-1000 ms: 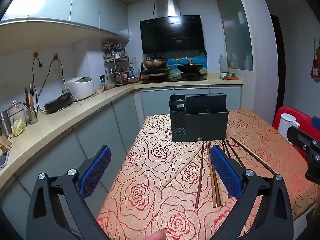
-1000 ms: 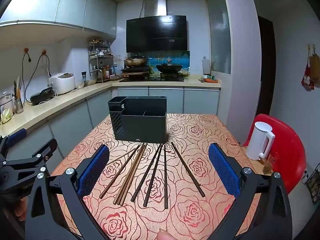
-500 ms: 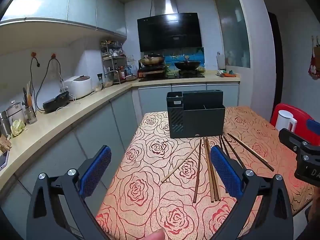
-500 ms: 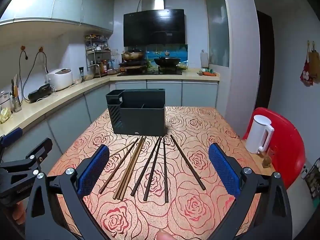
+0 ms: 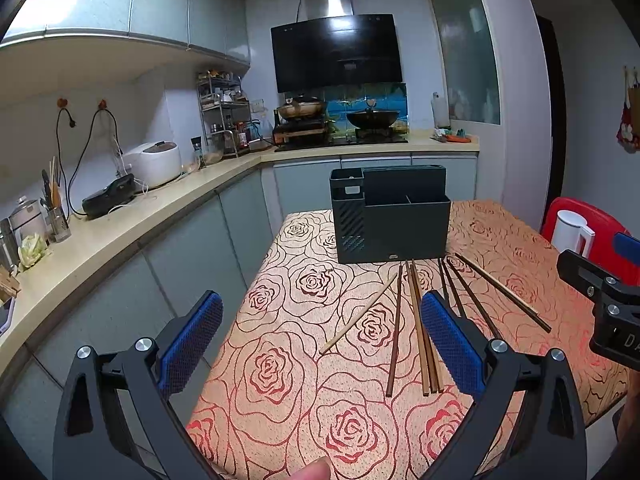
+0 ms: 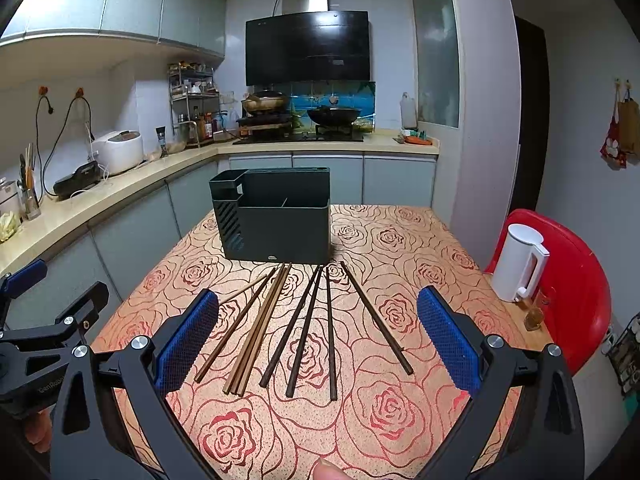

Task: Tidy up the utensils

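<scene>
A dark compartmented utensil holder stands upright on the rose-patterned table. Several brown chopsticks lie fanned out on the cloth just in front of it, and one lighter stick lies apart at the left. My right gripper hovers open above the near ends of the chopsticks, nothing between its blue pads. My left gripper is open over the table's left part, with the chopsticks near its right finger. The holder's compartments look empty from here.
A white kettle stands on a red chair right of the table. A kitchen counter with a rice cooker runs along the left. The stove with a wok is behind the table.
Both views have drifted slightly back and up, so the holder and chopsticks sit a little lower and farther. Neither gripper has taken hold of anything; the chopsticks have not moved.
</scene>
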